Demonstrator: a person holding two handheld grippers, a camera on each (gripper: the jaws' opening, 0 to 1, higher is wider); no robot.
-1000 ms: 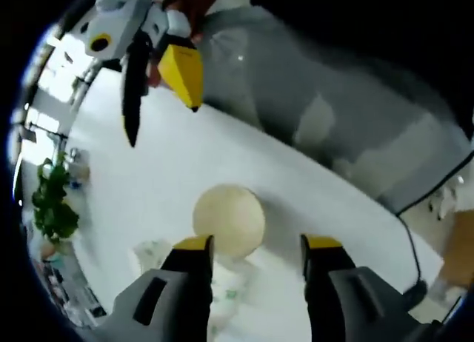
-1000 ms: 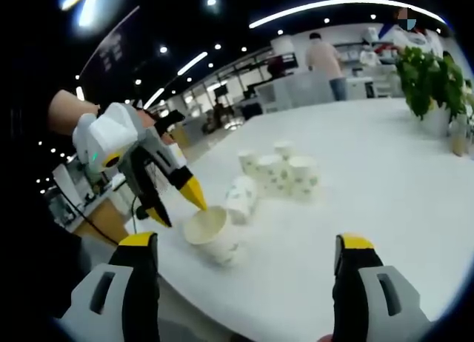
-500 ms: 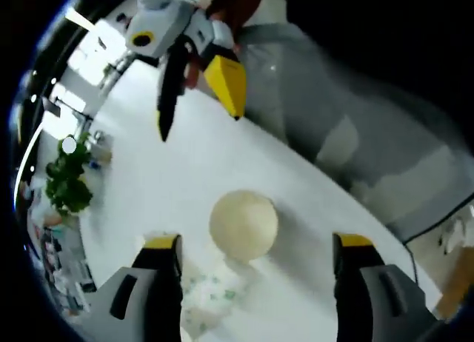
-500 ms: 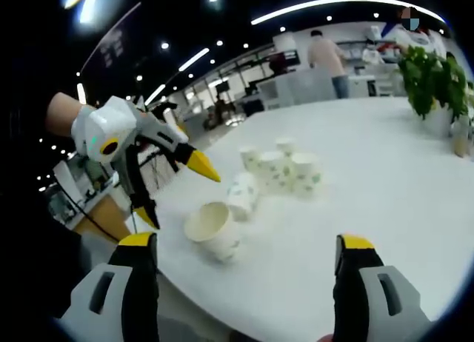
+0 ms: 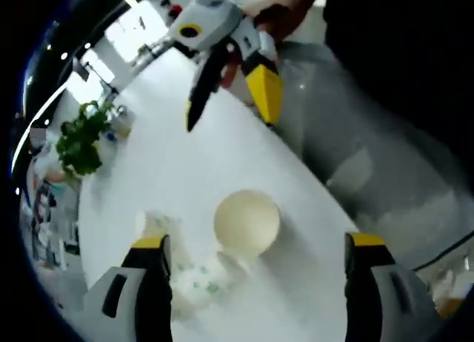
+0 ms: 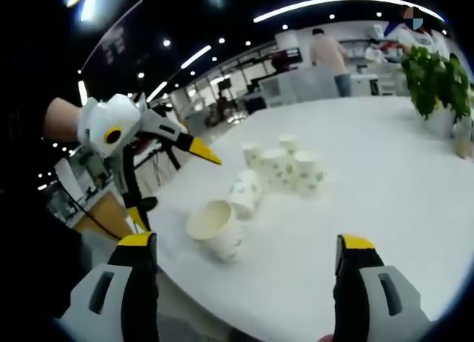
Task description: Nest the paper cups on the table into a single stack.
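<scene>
Nearest cup: a paper cup (image 6: 214,230) lies tipped on its side on the white table (image 6: 385,179), mouth open toward the camera; in the left gripper view the same cup (image 5: 246,222) shows a round cream interior.
Lying cup behind it: a second cup (image 6: 244,193), white with green sprigs, lies on its side just beyond the nearest cup, touching or almost touching it.
Upright group: several cups (image 6: 290,168) stand close together farther along the table, same green print, tapered paper walls with rolled rims.
Left gripper: in the right gripper view the left gripper (image 6: 164,183) hangs above the table edge to the left of the nearest cup, jaws spread wide with yellow tips, holding nothing; in its own view the cup lies between and beyond its two parted jaws.
Right gripper: its jaws stand wide apart at the bottom of its view, empty, the nearest cup ahead and toward the left jaw; from the left gripper view the right gripper (image 5: 231,101) hovers above the table beyond the cup, jaws parted.
Table: smooth, matte white, rounded edge.
Plant: a leafy green plant (image 6: 432,79) stands at the far right of the table.
</scene>
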